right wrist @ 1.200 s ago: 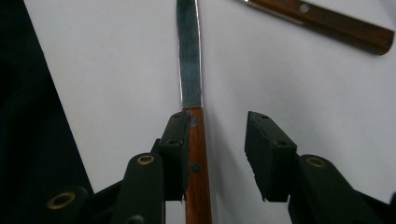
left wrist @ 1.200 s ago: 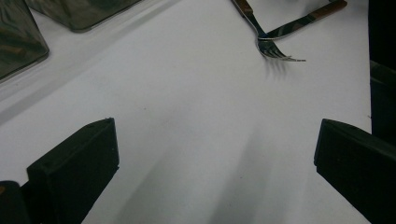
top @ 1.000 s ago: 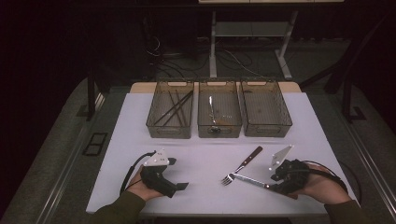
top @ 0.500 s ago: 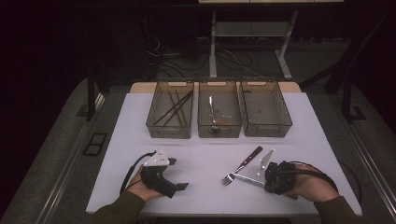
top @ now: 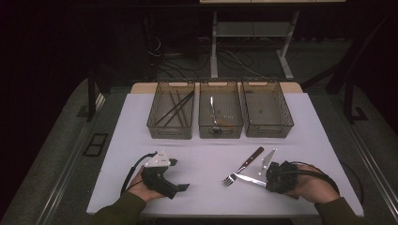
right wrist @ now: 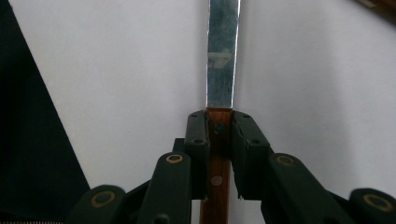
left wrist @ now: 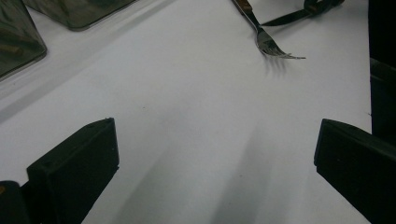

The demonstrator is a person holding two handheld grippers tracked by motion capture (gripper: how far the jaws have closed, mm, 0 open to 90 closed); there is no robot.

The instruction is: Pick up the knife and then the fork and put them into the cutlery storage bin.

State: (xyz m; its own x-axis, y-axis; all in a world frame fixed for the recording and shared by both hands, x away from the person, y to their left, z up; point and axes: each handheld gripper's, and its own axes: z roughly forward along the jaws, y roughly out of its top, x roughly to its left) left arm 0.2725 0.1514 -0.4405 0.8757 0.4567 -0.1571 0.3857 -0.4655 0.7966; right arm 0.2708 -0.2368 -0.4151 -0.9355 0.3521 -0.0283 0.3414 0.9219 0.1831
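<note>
Right hand-held gripper (top: 268, 180) grips knife (top: 248, 178) beside fork (top: 241, 167).

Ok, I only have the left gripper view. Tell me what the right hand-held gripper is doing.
Observer: The right hand-held gripper has just been closing, and its jaws now clamp the wooden handle of the knife.
Operator: Give me the blade direction.
Observer: In the right gripper view the blade points straight away from the jaws.
Operator: Now check the bins.
Observer: In the high view, the right bin of the three looks empty.
</note>
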